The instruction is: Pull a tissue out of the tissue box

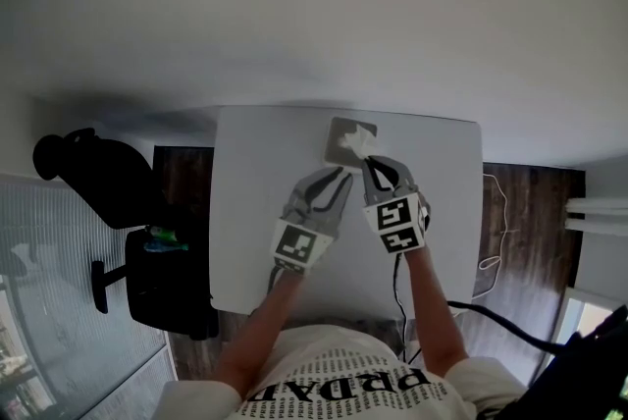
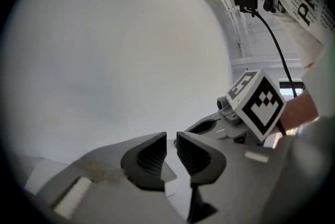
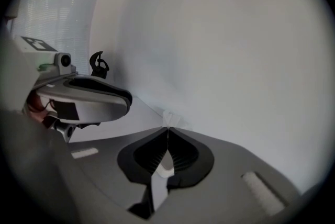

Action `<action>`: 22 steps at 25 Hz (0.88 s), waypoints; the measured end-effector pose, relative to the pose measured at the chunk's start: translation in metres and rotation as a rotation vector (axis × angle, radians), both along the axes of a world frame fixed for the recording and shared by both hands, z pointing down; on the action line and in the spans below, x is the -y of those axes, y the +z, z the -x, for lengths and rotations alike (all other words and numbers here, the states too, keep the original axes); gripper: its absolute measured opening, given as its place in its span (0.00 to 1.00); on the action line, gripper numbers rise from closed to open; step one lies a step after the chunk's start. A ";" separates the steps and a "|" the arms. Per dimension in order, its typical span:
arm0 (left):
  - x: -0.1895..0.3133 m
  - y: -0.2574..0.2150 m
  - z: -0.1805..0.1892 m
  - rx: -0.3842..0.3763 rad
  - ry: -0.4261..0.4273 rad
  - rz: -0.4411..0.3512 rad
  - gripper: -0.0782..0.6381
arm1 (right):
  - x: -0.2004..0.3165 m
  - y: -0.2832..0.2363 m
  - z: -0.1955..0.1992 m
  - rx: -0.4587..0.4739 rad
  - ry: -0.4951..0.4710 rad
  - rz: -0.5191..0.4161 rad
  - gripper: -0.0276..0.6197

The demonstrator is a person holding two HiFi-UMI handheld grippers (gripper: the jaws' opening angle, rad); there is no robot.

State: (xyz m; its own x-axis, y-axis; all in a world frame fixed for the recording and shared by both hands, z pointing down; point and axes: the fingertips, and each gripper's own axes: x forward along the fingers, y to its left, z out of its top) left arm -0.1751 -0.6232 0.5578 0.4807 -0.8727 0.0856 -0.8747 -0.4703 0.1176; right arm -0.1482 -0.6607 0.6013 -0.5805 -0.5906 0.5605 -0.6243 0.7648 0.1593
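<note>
The pulling step seems to be in hand: the right claw [image 3: 167, 133] is pressed together on a small tuft of the tissue [image 3: 170, 119], which shows just past its tips. The tissue box [image 1: 339, 131] lies on the bench [image 1: 250, 241] just ahead of it. The left claw [image 2: 171, 148], beside it, stands slightly apart with nothing inside. Next, I think, the right claw must draw away from the box without loosening, and the left one may need to hold the box down.
</note>
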 end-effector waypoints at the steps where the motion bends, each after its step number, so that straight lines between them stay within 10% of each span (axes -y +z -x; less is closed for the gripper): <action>1: -0.007 -0.005 -0.001 0.003 0.001 -0.010 0.19 | -0.008 -0.006 -0.002 0.004 0.005 -0.004 0.06; 22: -0.051 -0.040 -0.016 0.073 0.042 -0.001 0.19 | -0.072 -0.091 -0.004 0.085 -0.009 -0.074 0.06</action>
